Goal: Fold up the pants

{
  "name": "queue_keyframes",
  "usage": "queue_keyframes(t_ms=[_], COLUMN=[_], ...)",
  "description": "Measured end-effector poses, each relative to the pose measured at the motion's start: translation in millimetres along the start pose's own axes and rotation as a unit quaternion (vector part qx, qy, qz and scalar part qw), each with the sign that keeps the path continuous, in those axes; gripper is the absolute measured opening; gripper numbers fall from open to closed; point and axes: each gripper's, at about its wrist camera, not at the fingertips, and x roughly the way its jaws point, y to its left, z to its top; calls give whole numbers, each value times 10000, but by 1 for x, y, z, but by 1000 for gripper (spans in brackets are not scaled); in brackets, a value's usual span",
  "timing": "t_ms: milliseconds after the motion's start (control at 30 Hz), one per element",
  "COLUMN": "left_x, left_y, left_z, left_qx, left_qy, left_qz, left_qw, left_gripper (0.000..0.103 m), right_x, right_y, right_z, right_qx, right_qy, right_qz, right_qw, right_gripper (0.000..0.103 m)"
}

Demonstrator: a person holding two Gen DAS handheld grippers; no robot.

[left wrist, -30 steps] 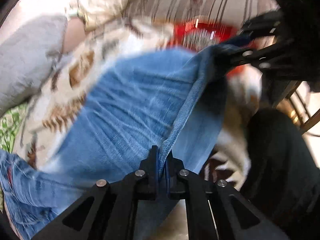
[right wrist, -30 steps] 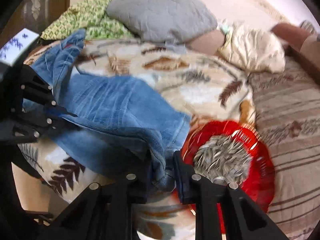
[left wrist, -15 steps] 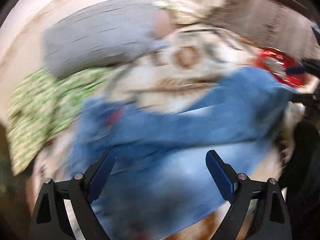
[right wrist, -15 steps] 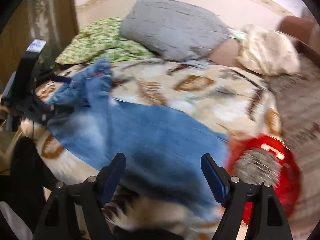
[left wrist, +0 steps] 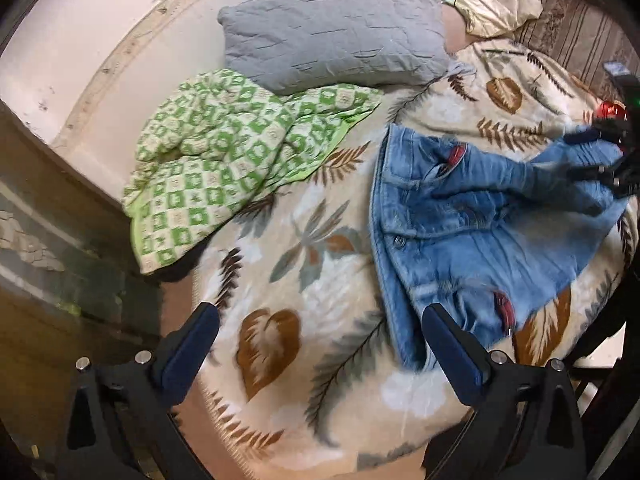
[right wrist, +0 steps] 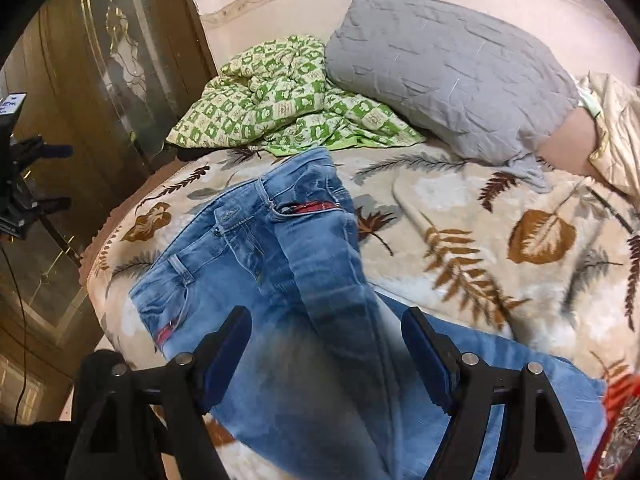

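Pants: the blue jeans [right wrist: 288, 264] lie flat on the leaf blanket, near the blanket's front edge. The waist end with the button points to the blanket's left edge. One leg lies folded over the other. Small red strips show at the pockets.
Pants in the left view: the jeans [left wrist: 472, 216] lie on the right part of the blanket, and the waistband runs down toward the front edge.
Left gripper: the left gripper [left wrist: 320, 350] is wide open and holds nothing. Its right finger [left wrist: 452, 348] sits in front of the waistband corner. Whether it touches the cloth cannot be told. Its left finger is over the blanket's left edge.
Right gripper: the right gripper [right wrist: 326, 354] is wide open too, with nothing in it. It hangs over the legs of the jeans, and the cloth shows between its blue pads [right wrist: 424, 356].
Blanket: the cream blanket [right wrist: 500, 240] has brown and gray leaves on it. It covers the bed.
Gray pillow: the big gray pillow [right wrist: 448, 72] lies at the blanket's back edge, well apart from the jeans.
Green cloth: a green and white checked cloth [right wrist: 288, 108] is bunched at the back left corner. It touches the pillow. Its front edge lies just beside the waist of the jeans.
Red thing: a bit of red bowl [right wrist: 618, 408] peeks in at the front right, close to the leg ends.
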Motion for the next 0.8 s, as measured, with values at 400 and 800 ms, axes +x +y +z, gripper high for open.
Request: queue_keyframes(t_ms=[400, 800], left_x=[168, 177], left_y=[-54, -66], left_z=[114, 115], left_qx=[-415, -319], left_qy=[-762, -627], left_qz=[-1174, -1879], left_qw=[9893, 9797], left_gripper=[101, 4], right_x=[79, 92], right_y=[-30, -14], right_z=[8, 14], right_qx=[919, 359], right_qy=[426, 159], right_qz=[86, 116], right_qw=[9948, 9992], right_gripper=[80, 10])
